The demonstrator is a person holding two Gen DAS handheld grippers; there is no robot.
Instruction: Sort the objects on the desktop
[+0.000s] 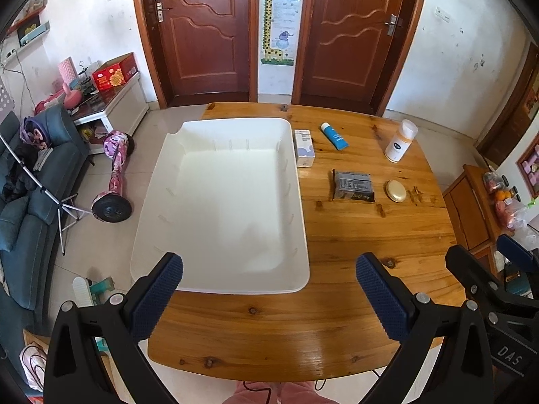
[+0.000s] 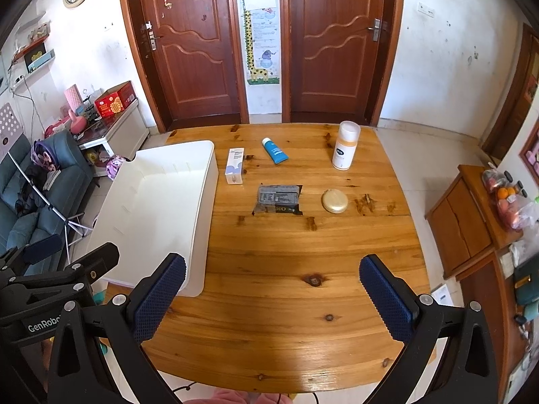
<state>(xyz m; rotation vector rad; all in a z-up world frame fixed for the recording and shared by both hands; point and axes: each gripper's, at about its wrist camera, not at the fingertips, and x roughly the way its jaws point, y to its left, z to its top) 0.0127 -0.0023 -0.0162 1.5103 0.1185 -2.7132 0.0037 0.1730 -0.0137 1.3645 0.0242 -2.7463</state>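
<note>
Sorting not yet begun: both grippers, left and right, hang wide open and empty near the bin, so next I judge one must reach the box just beside it.

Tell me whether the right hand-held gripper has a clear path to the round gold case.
Probably yes. The right hand-held gripper is open over bare table, and nothing stands between it and the round gold case; the dark packet lies off to its left.
</note>
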